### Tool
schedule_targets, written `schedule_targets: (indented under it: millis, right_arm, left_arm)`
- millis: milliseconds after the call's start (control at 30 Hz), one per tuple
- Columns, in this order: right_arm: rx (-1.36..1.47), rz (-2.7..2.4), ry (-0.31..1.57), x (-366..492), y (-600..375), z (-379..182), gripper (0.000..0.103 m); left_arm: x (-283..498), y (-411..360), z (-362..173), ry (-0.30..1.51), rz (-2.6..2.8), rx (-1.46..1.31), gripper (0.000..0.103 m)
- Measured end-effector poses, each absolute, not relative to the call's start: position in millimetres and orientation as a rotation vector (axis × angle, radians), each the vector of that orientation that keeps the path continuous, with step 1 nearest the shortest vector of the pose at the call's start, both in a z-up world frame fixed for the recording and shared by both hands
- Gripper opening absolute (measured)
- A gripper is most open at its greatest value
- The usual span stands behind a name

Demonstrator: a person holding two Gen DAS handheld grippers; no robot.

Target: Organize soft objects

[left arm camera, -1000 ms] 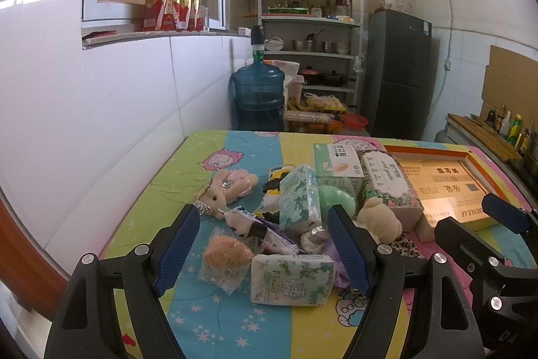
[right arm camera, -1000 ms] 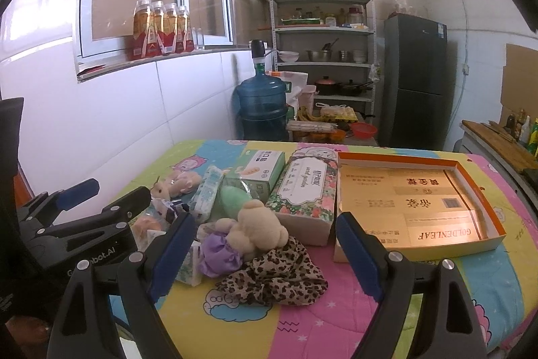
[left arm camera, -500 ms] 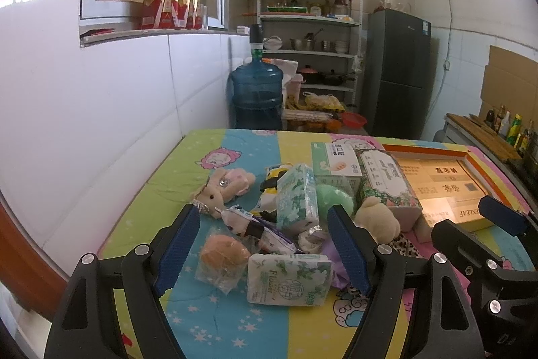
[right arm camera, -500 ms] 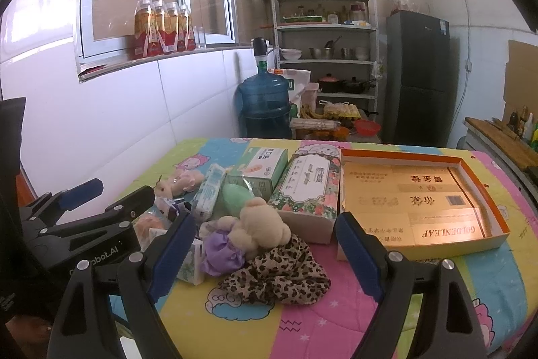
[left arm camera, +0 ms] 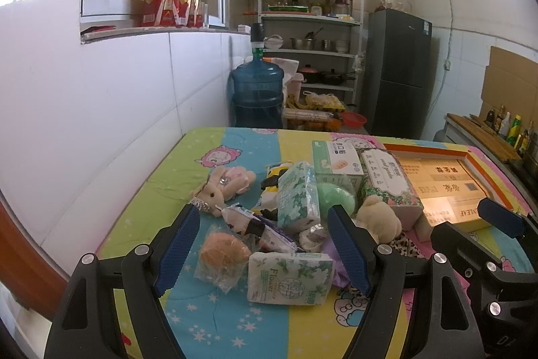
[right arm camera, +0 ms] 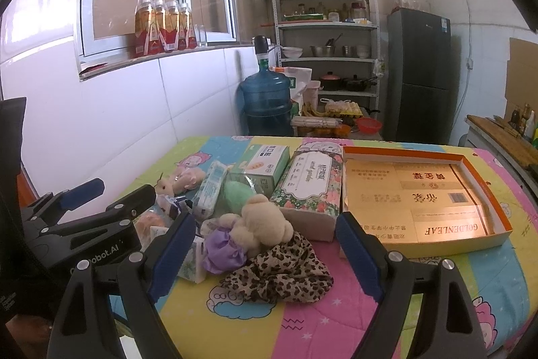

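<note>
A pile of soft things lies on the colourful bedsheet: a cream teddy (right arm camera: 260, 222), a purple scrunchie (right arm camera: 222, 249), a leopard-print cloth (right arm camera: 279, 271), a pink plush rabbit (left arm camera: 220, 187), a bagged bun (left arm camera: 222, 254) and a tissue pack (left arm camera: 289, 278). An empty orange-rimmed cardboard box (right arm camera: 417, 190) sits to the right. My left gripper (left arm camera: 262, 249) is open above the bun and tissue pack, holding nothing. My right gripper (right arm camera: 265, 253) is open in front of the teddy and leopard cloth, also holding nothing.
A floral tissue box (right arm camera: 311, 187) and a green carton (right arm camera: 267, 158) stand behind the pile, with a second tissue pack (left arm camera: 297, 194) upright. A white tiled wall (left arm camera: 101, 110) borders the bed's left. A blue water jug (right arm camera: 265, 101), shelves and fridge (right arm camera: 420, 73) stand beyond.
Both views have shifted only slightly; the pile sits a touch lower and closer in the frames. Both grippers stay open and nothing has been picked up.
</note>
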State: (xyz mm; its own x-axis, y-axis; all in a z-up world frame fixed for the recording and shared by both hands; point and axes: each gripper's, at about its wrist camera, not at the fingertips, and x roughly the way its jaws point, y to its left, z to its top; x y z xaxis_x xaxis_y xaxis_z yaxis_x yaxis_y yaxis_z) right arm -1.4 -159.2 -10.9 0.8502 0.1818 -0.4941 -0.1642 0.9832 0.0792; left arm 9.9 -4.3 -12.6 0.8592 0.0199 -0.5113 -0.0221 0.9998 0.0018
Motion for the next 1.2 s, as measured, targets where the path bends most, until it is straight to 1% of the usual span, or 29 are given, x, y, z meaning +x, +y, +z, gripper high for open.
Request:
schedule_targets:
  millis: [700, 867, 1200]
  right_arm:
    - [0.030, 0.200, 0.543, 2, -157, -20, 0.086]
    - [0.033, 0.210, 0.573, 7, -158, -34, 0.086]
    - [0.070, 0.259, 0.636, 20, -158, -61, 0.086]
  left_arm:
    - [14, 7, -21, 0.545, 0.027, -0.021, 0.080]
    - [12, 18, -31, 0.542, 0.019, -0.038, 0.080]
    - [20, 56, -63, 0.593, -0.005, -0.115, 0.080]
